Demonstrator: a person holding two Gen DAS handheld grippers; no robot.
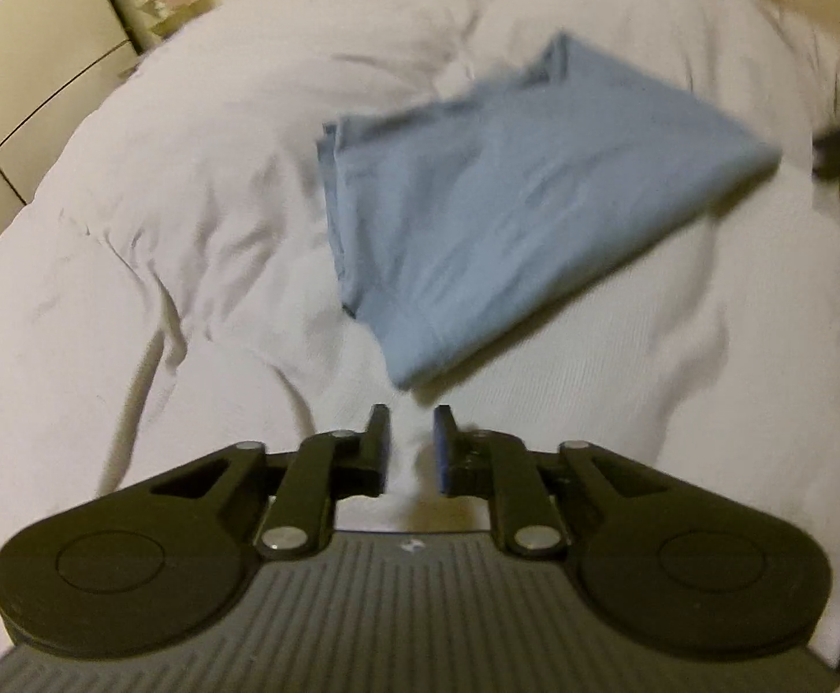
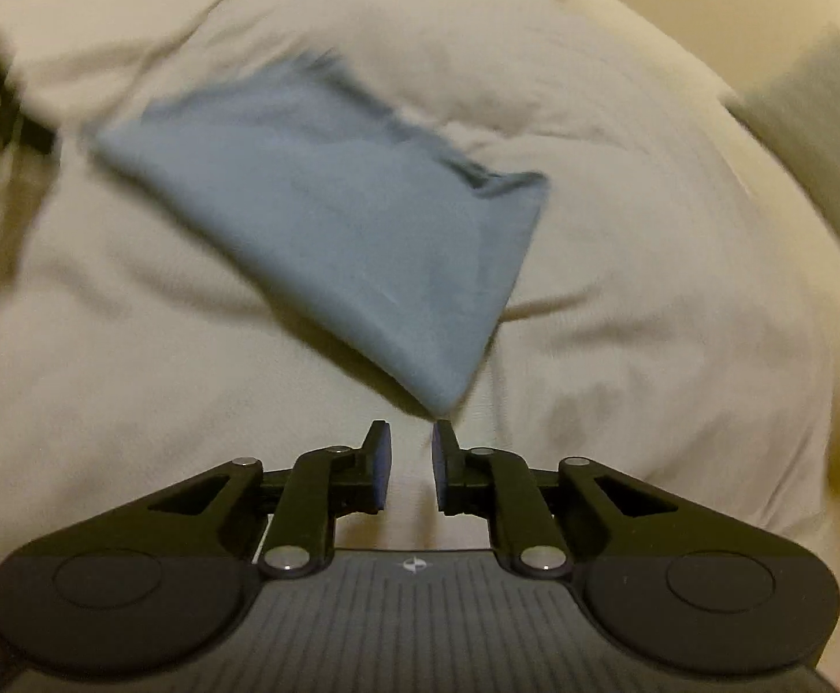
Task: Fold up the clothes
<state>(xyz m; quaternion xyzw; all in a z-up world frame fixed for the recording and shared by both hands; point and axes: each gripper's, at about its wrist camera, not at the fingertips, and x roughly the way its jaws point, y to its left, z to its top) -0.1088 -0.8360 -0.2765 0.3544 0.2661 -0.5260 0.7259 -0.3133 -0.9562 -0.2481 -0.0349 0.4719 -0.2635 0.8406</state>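
White rumpled duvet [image 1: 131, 265] covers the bed, w/ cream drawer fronts [image 1: 21, 58] at far left in the left wrist view. Blue folded garment [image 1: 495, 202] lies flat on the duvet, roughly mid-bed; its nearest corner points toward both cameras. Left hand-held gripper [image 1: 411, 439]: jaws a little apart, nothing btwn them, tips just short of the garment's near corner, not touching. Right hand-held gripper [image 2: 411, 450]: jaws likewise slightly apart & empty, tips just below the garment [image 2: 327, 219] corner. Right wrist view is motion-blurred; a grey-green shape at its right edge can't be identified. Each view shows a dark blurred object at the frame edge beside the garment.
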